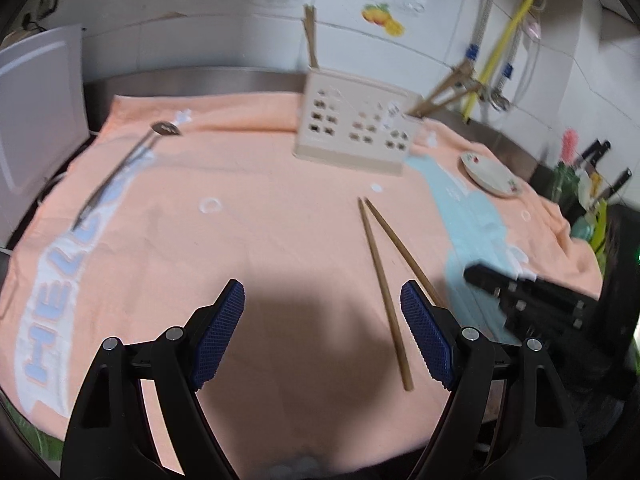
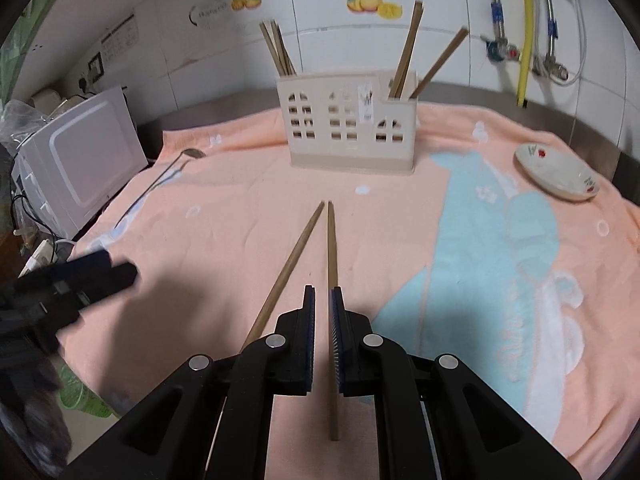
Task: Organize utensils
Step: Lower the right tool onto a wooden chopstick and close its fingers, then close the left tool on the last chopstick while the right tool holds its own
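White tiled walls back a desk (image 2: 500,400) spread with a peach towel, where the right gripper (image 2: 322,300) has its jaws shut on one chopstick (image 2: 331,240), presumably to carry it to the utensil holder (image 2: 352,128). Its long axis points straight at that holder. A second chopstick (image 2: 294,260) lies angled beside it, while the left gripper (image 1: 322,332) hangs open and empty nearby.

Two brown chopsticks (image 2: 297,254) lie near the cream holder (image 2: 352,124), which holds more upright; a spoon (image 2: 176,168) lies far left.
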